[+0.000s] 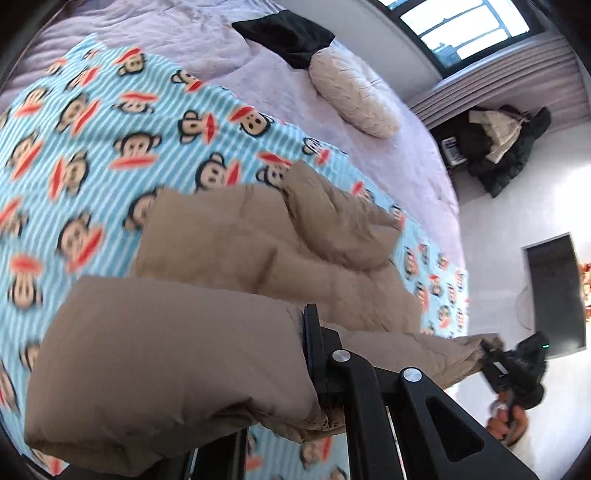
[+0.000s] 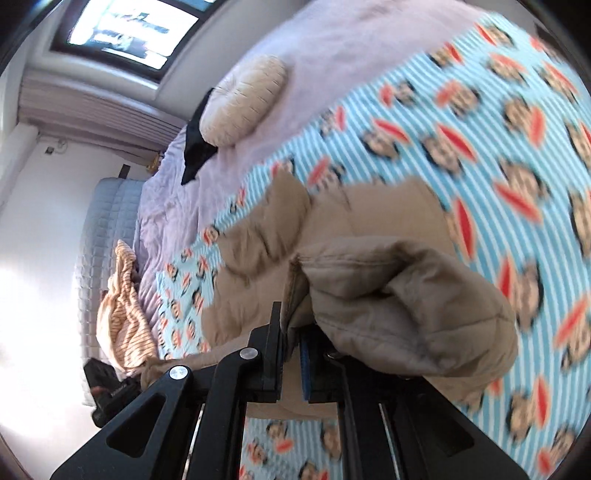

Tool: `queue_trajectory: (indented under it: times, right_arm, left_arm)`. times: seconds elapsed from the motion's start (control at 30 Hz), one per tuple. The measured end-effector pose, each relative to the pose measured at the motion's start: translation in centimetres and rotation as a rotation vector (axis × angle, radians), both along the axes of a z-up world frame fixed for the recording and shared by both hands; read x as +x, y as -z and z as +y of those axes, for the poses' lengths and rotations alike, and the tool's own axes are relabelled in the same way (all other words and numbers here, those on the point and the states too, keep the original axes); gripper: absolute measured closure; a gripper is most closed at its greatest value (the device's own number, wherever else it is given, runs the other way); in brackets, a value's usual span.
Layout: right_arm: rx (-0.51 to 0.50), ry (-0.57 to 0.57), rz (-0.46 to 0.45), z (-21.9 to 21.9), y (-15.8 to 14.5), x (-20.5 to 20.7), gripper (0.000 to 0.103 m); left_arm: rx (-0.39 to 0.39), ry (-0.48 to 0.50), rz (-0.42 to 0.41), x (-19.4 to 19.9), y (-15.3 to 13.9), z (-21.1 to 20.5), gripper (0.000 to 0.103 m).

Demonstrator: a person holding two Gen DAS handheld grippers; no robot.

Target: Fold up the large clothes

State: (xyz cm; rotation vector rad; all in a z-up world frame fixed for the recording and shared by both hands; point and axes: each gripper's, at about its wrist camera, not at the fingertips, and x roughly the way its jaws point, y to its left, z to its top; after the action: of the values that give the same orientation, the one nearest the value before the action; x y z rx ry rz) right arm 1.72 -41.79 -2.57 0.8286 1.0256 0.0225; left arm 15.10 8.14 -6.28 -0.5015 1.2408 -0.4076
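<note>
A tan puffy jacket lies on a blue striped monkey-print blanket on the bed. My left gripper is shut on one edge of the jacket, and the padded cloth bulges over its left finger. My right gripper is shut on another edge of the jacket, which drapes over its right finger. The right gripper also shows in the left wrist view, pinching the jacket's far corner off the bed's side. Both lift the near hem above the blanket.
A lilac bedspread covers the bed, with a cream round cushion and a black pillow near the head. Dark clothes are piled by the wall. A striped orange cloth lies at the bed's edge.
</note>
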Motion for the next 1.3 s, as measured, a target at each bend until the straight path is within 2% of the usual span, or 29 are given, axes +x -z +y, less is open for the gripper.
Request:
queue_trajectory:
  times: [0.07, 0.13, 0.2, 0.33, 0.43, 0.57, 0.6, 0.67, 0.73, 0.8, 0.93, 1.03, 1.1, 1.13, 1.17, 1.2, 1.23, 1.27, 1.3]
  right_arm:
    - [-0.018, -0.002, 0.007, -0.1, 0.5, 2.5, 0.095]
    - [-0.014, -0.004, 0.027, -0.3, 2.0, 5.3, 0.095]
    - [-0.046, -0.01, 0.069, -0.6, 4.2, 8.2, 0.095]
    - [-0.077, 0.01, 0.119, -1.4, 8.3, 11.3, 0.095]
    - [-0.033, 0.051, 0.137, -2.3, 11.7, 12.6, 0.095]
    - [0.076, 0.119, 0.151, -3.3, 14.5, 13.0, 0.093]
    - [0.1, 0.129, 0.147, -3.5, 14.5, 12.8, 0.089]
    - [0.111, 0.123, 0.135, -3.6, 13.8, 12.6, 0.074]
    - [0.08, 0.084, 0.101, -3.4, 11.8, 12.4, 0.038]
    - [0.011, 0.035, 0.061, -2.9, 9.6, 12.1, 0.036]
    - [-0.055, -0.062, 0.06, -1.6, 7.9, 11.3, 0.037]
    - [-0.106, -0.12, 0.104, -0.5, 8.9, 11.0, 0.045]
    - [-0.129, -0.135, 0.151, 0.1, 10.5, 11.2, 0.046]
    - [-0.122, -0.133, 0.162, 0.1, 11.1, 11.1, 0.046]
    - [-0.114, -0.125, 0.171, 0.1, 11.9, 11.0, 0.046]
    - [-0.11, -0.116, 0.178, 0.1, 12.4, 11.0, 0.046]
    - [-0.1, -0.107, 0.179, 0.0, 12.8, 11.0, 0.046]
    - [-0.095, -0.105, 0.18, -0.1, 13.0, 10.9, 0.046]
    - [-0.092, -0.103, 0.182, -0.2, 13.2, 10.9, 0.046]
  left_arm:
    - [0.064, 0.009, 0.003, 3.3, 1.6, -0.9, 0.094]
    - [0.095, 0.008, 0.034, 6.0, 4.1, -1.7, 0.094]
    - [0.114, 0.005, 0.053, 7.4, 6.3, -2.3, 0.093]
    - [0.172, 0.007, 0.08, 10.1, 10.1, -3.9, 0.093]
    - [0.186, 0.003, 0.078, 10.6, 11.4, -4.4, 0.093]
    - [0.201, 0.015, 0.032, 10.0, 10.6, -4.2, 0.09]
    - [0.213, 0.026, 0.017, 9.6, 10.0, -4.2, 0.09]
    - [0.236, 0.052, -0.019, 8.8, 8.7, -4.2, 0.09]
    - [0.267, 0.084, -0.059, 7.8, 7.4, -4.2, 0.09]
    - [0.286, 0.106, -0.077, 7.1, 6.5, -4.2, 0.09]
    - [0.342, 0.156, -0.096, 6.5, 6.2, -4.7, 0.09]
    - [0.382, 0.176, -0.063, 7.0, 7.3, -5.0, 0.09]
    - [0.372, 0.16, -0.035, 7.5, 8.1, -5.0, 0.089]
    - [0.348, 0.14, -0.012, 7.8, 8.6, -4.7, 0.085]
    - [0.317, 0.124, 0.005, 8.0, 9.0, -4.5, 0.064]
    - [0.268, 0.099, 0.031, 8.2, 9.3, -4.1, 0.028]
    - [0.222, 0.067, 0.052, 8.3, 9.5, -3.6, 0.011]
    - [0.187, 0.027, 0.062, 8.3, 9.7, -3.1, 0.0]
    - [0.152, -0.003, 0.068, 8.3, 9.7, -2.6, 0.0]
